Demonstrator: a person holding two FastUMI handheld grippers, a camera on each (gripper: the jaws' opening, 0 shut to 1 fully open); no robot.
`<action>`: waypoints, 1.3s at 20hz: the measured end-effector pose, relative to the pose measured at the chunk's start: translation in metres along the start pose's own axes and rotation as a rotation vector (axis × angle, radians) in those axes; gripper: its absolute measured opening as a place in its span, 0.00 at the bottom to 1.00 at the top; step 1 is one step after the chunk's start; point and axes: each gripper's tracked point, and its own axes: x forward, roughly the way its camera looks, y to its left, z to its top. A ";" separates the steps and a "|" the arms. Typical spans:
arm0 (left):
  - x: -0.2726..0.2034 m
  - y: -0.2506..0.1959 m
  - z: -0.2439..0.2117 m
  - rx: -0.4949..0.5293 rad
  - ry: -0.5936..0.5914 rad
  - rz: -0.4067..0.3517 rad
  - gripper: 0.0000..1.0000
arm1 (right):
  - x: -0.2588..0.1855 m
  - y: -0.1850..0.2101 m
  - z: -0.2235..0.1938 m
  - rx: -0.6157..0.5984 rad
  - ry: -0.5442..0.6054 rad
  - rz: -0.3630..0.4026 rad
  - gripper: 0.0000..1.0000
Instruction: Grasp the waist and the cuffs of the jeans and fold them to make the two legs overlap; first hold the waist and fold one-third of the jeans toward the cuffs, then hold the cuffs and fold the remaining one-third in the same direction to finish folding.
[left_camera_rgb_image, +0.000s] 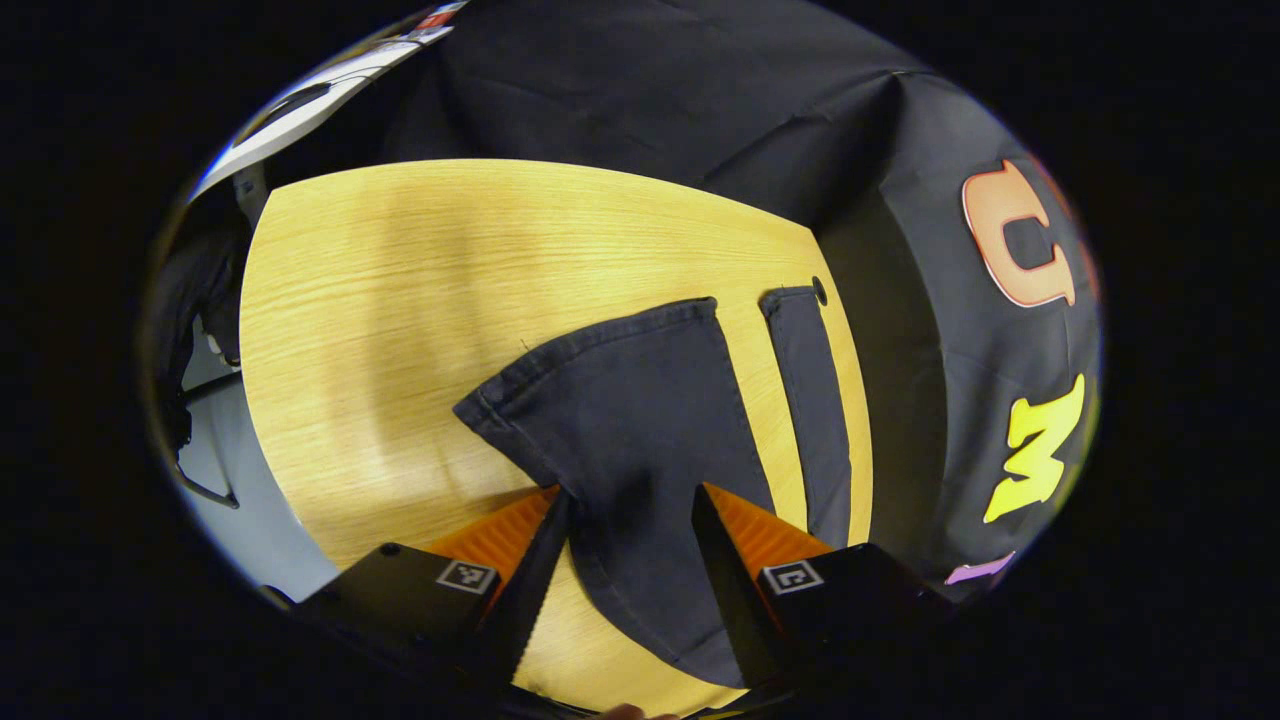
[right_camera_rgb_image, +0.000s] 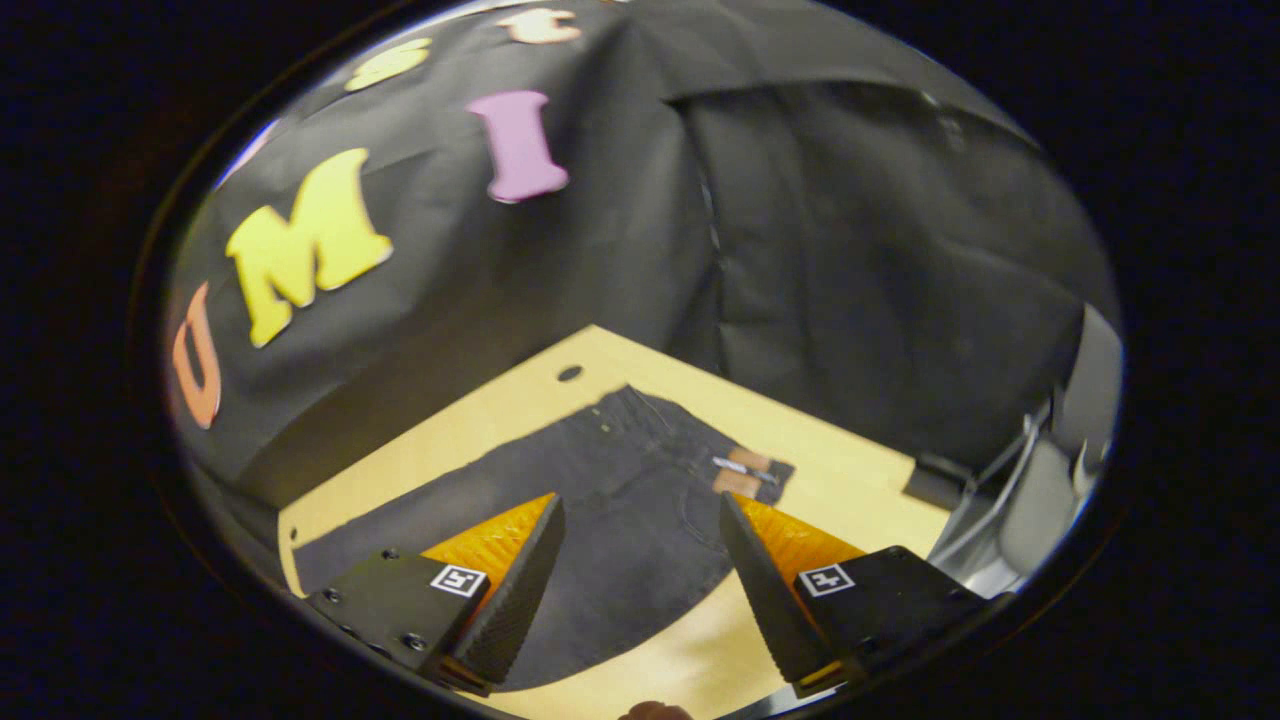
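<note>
I see dark jeans (left_camera_rgb_image: 640, 430) lying flat on the wood bench (left_camera_rgb_image: 400, 320), unfolded, legs apart.

Left gripper view: left claw (left_camera_rgb_image: 630, 505) is spread wide, nothing gripped. It hangs over the cuff end. The near leg's cuff hem (left_camera_rgb_image: 590, 345) fans out ahead of the fingers, cloth running back between them. Can't tell if the tips touch the fabric. Second leg (left_camera_rgb_image: 815, 400) is a narrow strip to the right in this view, near the bench edge, with a bare strip of wood between the two legs. Small round hole (left_camera_rgb_image: 820, 291) in the bench just past that second cuff.

Right gripper view: right claw (right_camera_rgb_image: 642, 515) also spread wide, empty, clearly above the bench. Jeans (right_camera_rgb_image: 610, 520) show the waist end here: waistband (right_camera_rgb_image: 700, 430) at the far side, with a tan patch (right_camera_rgb_image: 745, 470) near its right corner. One leg runs off to the left toward the bench edge. Same kind of hole (right_camera_rgb_image: 570, 373) in the bench (right_camera_rgb_image: 850, 480) beyond the waist.

A fingertip shows at the bottom edge of both views.
</note>
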 end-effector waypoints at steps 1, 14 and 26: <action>0.003 0.001 0.000 -0.022 0.004 -0.013 0.75 | 0.011 -0.017 -0.005 0.067 0.060 -0.037 0.98; 0.019 -0.008 0.007 -0.424 0.045 -0.217 0.05 | 0.102 -0.047 -0.051 0.429 0.405 0.011 0.89; 0.002 -0.034 0.014 -0.524 0.047 -0.302 0.04 | 0.091 -0.058 -0.037 0.517 0.394 0.080 0.01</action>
